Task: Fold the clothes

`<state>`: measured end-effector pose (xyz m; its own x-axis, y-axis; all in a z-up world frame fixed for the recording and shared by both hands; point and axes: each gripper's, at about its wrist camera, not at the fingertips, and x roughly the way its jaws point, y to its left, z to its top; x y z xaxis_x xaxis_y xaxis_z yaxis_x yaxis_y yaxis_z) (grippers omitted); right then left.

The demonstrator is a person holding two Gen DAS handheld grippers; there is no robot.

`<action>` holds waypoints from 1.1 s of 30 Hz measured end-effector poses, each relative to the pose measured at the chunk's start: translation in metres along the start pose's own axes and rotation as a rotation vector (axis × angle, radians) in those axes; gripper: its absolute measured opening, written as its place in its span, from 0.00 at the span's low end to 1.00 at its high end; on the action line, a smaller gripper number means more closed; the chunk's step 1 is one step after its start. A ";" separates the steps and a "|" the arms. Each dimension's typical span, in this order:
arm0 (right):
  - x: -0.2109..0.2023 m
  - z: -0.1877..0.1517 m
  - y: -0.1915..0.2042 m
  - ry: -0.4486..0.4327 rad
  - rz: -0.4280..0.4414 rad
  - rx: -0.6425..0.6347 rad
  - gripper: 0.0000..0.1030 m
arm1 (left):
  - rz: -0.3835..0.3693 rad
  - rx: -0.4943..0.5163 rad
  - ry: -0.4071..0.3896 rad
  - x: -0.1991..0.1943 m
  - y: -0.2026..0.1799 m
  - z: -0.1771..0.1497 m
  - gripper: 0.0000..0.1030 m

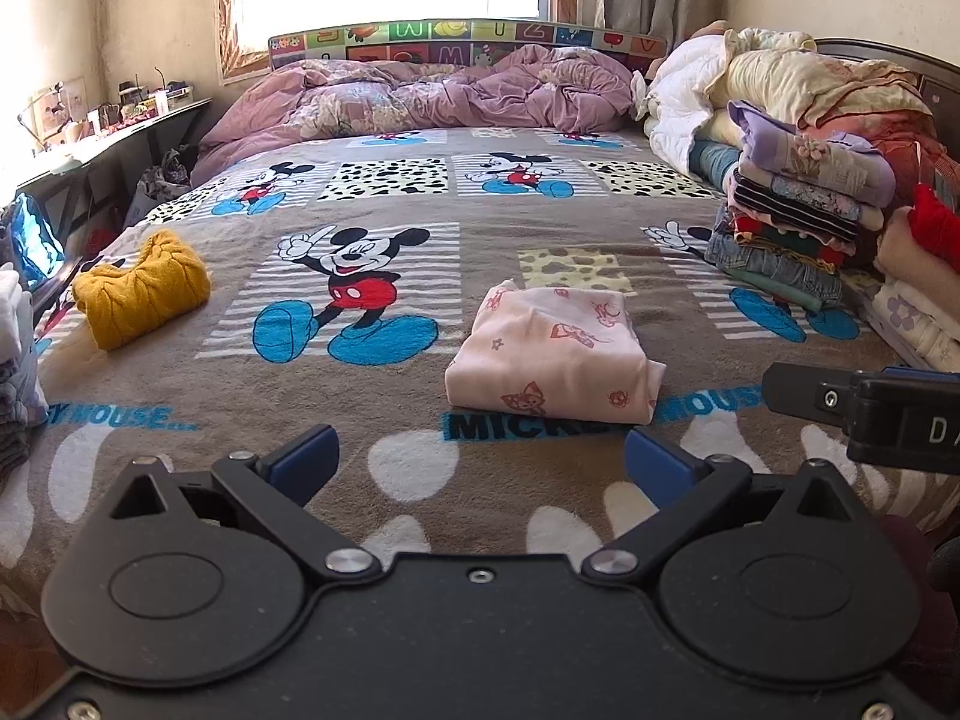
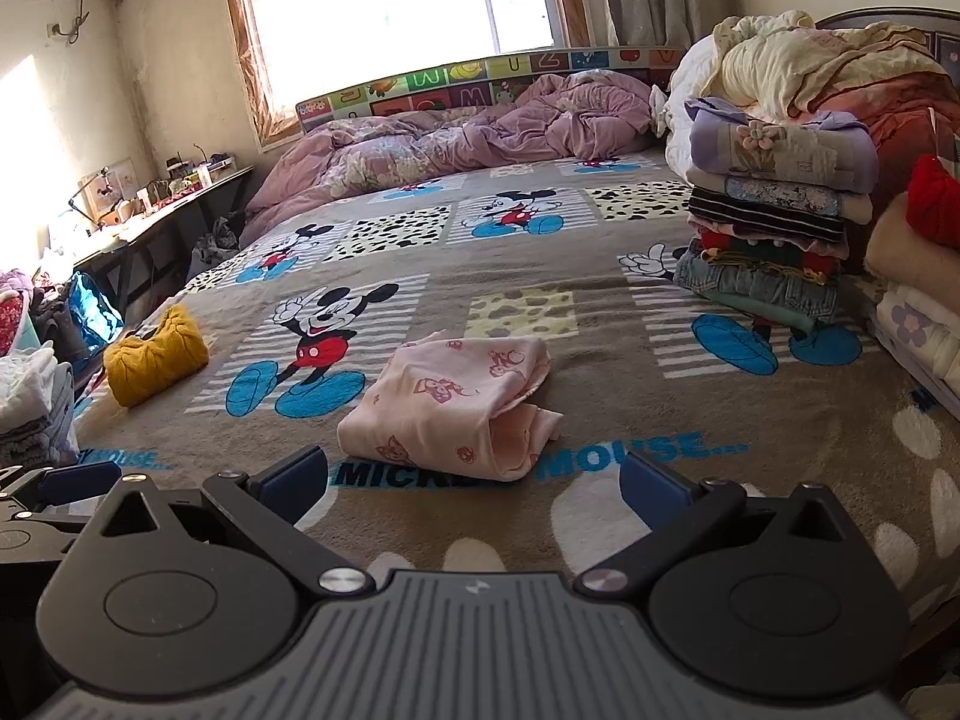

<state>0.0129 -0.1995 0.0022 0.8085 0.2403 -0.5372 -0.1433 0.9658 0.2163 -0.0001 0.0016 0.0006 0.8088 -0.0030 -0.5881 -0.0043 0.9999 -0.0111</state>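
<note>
The pink garment (image 1: 555, 354) lay already folded into a small packet on the bed (image 1: 420, 468), near its front edge, just above the printed word "MICKEY". From how it lay, the folding of this piece looked finished, and the step in hand seemed to be the pause between two pieces.

The left tongs (image 1: 480, 462) were wide open and held nothing; they hovered above the blanket, just in front of the packet and not touching it. The right tongs (image 2: 474, 483) were also wide open and empty, a little in front of the same packet, whose loose open end (image 2: 528, 426) pointed toward the right.

A tall stack of folded clothes (image 2: 774, 222) stood at the right side of the bed, well apart from the packet. A yellow knitted sweater (image 1: 141, 288) lay bunched at the left side, not folded.

I judge that the next move called either for gripping the packet from both short ends, so that it did not fall open, and carrying it to the stack, or for reaching left to the sweater and spreading it flat.
</note>
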 end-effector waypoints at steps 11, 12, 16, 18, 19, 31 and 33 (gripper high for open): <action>0.004 -0.004 0.001 0.013 -0.001 -0.012 1.00 | 0.024 -0.005 0.012 0.004 0.000 -0.001 1.00; 0.005 -0.004 0.002 0.015 0.000 -0.014 1.00 | 0.024 -0.007 0.013 0.005 0.000 -0.001 1.00; 0.006 -0.003 0.001 0.017 0.005 -0.015 1.00 | 0.030 -0.014 0.013 0.006 0.002 -0.001 1.00; 0.008 -0.003 0.001 0.019 0.001 -0.014 1.00 | 0.033 -0.020 0.011 0.006 0.003 -0.001 1.00; 0.008 -0.003 0.000 0.020 0.000 -0.014 1.00 | 0.032 -0.022 0.010 0.006 0.004 -0.001 1.00; 0.015 -0.005 -0.003 0.035 -0.002 -0.009 1.00 | 0.033 -0.025 -0.003 0.006 0.004 0.002 1.00; 0.015 -0.006 -0.003 0.036 -0.001 -0.008 1.00 | 0.030 -0.025 -0.005 0.006 0.004 0.002 1.00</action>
<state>0.0226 -0.1983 -0.0113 0.7873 0.2423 -0.5669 -0.1472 0.9668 0.2088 0.0053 0.0053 -0.0015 0.8110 0.0267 -0.5845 -0.0429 0.9990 -0.0138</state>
